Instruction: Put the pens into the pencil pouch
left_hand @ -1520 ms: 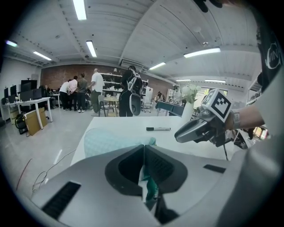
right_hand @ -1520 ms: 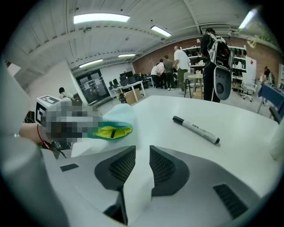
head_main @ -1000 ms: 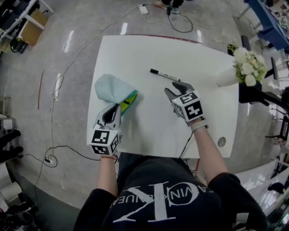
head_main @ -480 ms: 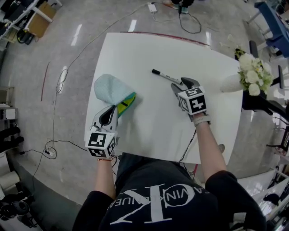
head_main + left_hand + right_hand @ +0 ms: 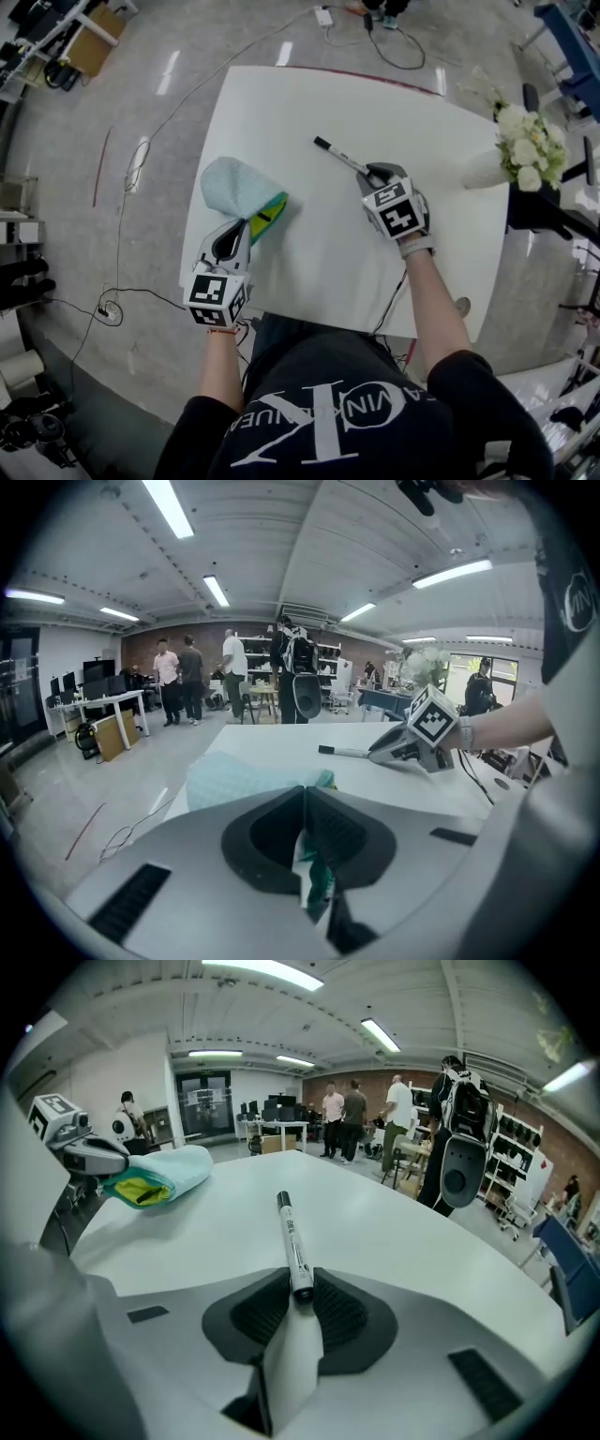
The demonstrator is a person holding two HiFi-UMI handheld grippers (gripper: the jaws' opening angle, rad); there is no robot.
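A black-and-white pen [image 5: 339,157] lies on the white table [image 5: 309,262], its near end between the jaws of my right gripper [image 5: 375,172]. In the right gripper view those jaws are closing and their pads meet the sides of the pen [image 5: 292,1237] at its near tip, with my right gripper [image 5: 300,1283] low over the table. The pale blue pouch [image 5: 239,187] lies at the left, its teal and yellow mouth facing right. My left gripper [image 5: 236,228] is shut on the pouch's teal edge [image 5: 319,874]. A dark pen tip shows inside the pouch [image 5: 159,1176].
White flowers in a vase [image 5: 520,141] stand at the table's right edge. A round hole [image 5: 460,307] marks the table's near right corner. Cables [image 5: 131,178] run over the floor to the left. Several people stand far off in both gripper views.
My right gripper has slid forward onto the pen's near end and its jaws have drawn in around it. The left gripper and the pouch have stayed put.
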